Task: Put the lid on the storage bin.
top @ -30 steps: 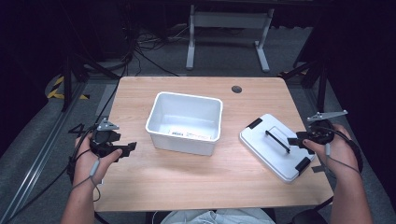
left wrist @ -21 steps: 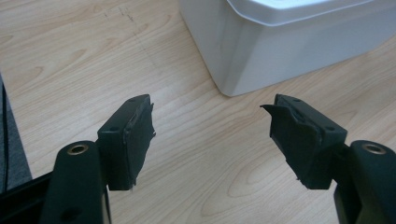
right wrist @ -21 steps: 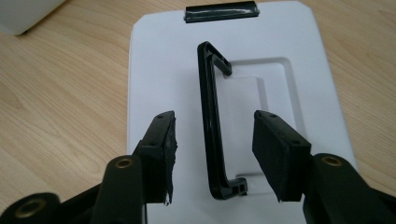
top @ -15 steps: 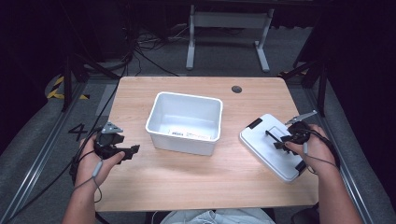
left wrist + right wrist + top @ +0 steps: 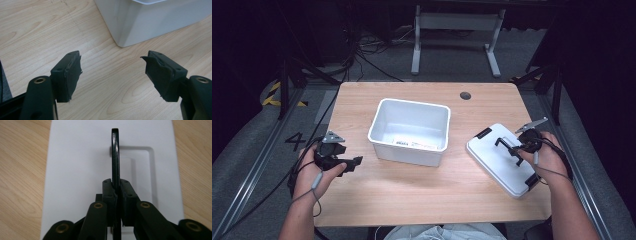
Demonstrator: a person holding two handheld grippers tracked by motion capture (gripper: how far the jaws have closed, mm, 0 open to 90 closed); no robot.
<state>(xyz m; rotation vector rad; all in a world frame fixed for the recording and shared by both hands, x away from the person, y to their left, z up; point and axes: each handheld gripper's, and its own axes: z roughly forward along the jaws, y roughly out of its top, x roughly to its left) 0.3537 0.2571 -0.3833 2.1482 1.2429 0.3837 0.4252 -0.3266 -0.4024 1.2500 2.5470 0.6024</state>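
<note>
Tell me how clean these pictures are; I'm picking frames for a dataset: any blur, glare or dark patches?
High view: table evenly lit, floor beyond nearly black, slightly soft. Left gripper view: wood sharp, left hand-held gripper soft and close, bin washed out. Right gripper view: lid bright without hard glare, handle casts a faint shadow, right hand-held gripper dark.

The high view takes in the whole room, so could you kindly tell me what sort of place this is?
Probably a lab or recording workspace: a wooden table stands on grey carpet amid dark surroundings, with loose cables and a metal stand behind it.
</note>
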